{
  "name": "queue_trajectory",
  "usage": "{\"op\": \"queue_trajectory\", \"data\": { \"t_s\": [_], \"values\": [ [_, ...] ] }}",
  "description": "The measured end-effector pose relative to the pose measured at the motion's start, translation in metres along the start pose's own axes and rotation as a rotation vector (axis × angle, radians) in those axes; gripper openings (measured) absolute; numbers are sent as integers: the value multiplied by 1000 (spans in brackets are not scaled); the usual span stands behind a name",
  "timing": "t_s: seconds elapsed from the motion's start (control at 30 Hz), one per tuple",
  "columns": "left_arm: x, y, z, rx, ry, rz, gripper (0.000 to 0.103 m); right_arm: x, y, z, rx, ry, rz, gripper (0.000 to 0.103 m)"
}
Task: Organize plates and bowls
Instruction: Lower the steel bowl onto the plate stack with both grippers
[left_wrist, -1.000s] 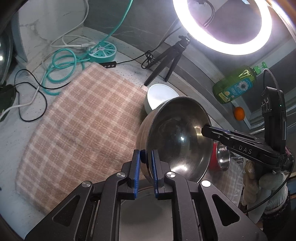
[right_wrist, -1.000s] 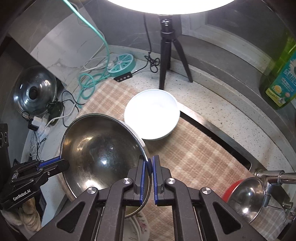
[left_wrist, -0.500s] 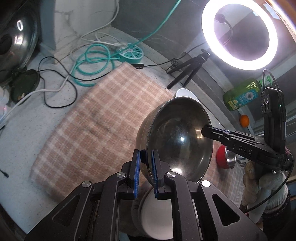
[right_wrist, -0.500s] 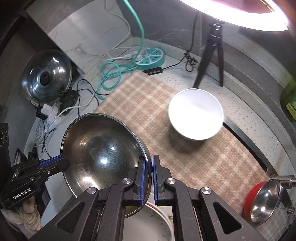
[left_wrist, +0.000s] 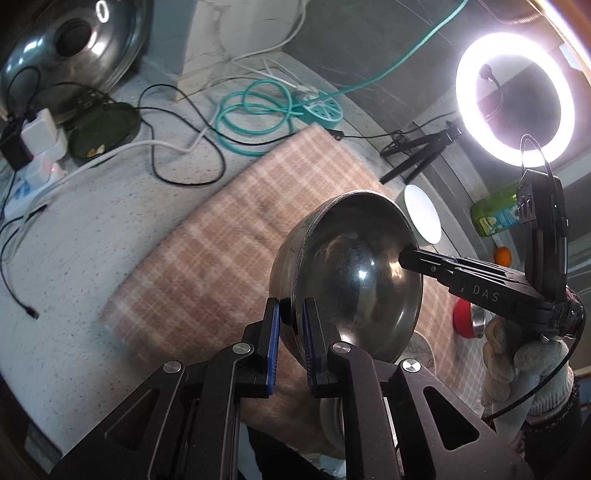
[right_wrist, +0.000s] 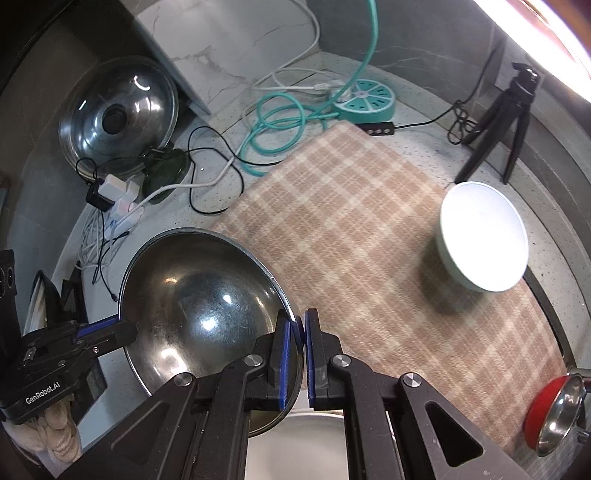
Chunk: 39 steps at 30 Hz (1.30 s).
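A large steel bowl (left_wrist: 354, 280) hangs in the air, held by both grippers at opposite rims. My left gripper (left_wrist: 291, 325) is shut on its near rim in the left wrist view; my right gripper (right_wrist: 298, 345) is shut on the other rim, and the bowl (right_wrist: 199, 310) fills the left of the right wrist view. The right gripper (left_wrist: 406, 258) also shows in the left wrist view, and the left gripper (right_wrist: 125, 328) in the right wrist view. A white bowl (right_wrist: 484, 236) sits on the checked mat (right_wrist: 351, 229). A white plate (right_wrist: 295, 446) lies below the steel bowl.
A red-and-steel bowl (right_wrist: 554, 410) sits at the mat's right end. A ring light (left_wrist: 513, 96) on a black tripod (right_wrist: 506, 110), a teal power strip (right_wrist: 365, 99) with cables, a steel lid (right_wrist: 118, 118) and a green soap bottle (left_wrist: 495, 218) stand around the counter.
Both grippers have carried the steel bowl up and back toward the near left; the white bowl and ring light look farther away, and the lid and cables have come into view.
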<state>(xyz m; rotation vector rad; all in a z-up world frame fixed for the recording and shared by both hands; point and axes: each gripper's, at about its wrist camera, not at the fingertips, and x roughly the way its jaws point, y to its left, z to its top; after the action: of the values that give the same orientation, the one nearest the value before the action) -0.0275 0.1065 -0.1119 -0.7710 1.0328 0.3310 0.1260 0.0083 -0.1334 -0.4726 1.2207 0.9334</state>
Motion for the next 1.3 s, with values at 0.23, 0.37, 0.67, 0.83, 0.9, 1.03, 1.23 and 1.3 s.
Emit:
{"op": "queue_trajectory", "data": {
  "t_s": [0.23, 0.37, 0.67, 0.83, 0.9, 1.03, 1.23, 1.3],
  "values": [
    [-1, 33, -6, -59, 3, 16, 10, 24, 27, 6, -35, 29, 9, 7],
    [-1, 48, -9, -84, 8, 22, 10, 38, 39, 9, -48, 48, 12, 7],
    [3, 75, -14, -138, 18, 25, 10, 64, 59, 17, -77, 83, 11, 7],
    [7, 85, -16, -161, 33, 20, 10, 74, 65, 22, -91, 103, 7, 7],
    [10, 87, -17, -167, 41, 18, 10, 76, 67, 23, -100, 111, 3, 7],
    [14, 90, -19, -181, 58, 8, 10, 77, 68, 25, -111, 126, -2, 8],
    [21, 82, -23, -167, 85, -20, 10, 75, 58, 24, -106, 153, -17, 8],
    [25, 78, -24, -163, 95, -29, 10, 75, 52, 23, -102, 162, -23, 8]
  ]
}}
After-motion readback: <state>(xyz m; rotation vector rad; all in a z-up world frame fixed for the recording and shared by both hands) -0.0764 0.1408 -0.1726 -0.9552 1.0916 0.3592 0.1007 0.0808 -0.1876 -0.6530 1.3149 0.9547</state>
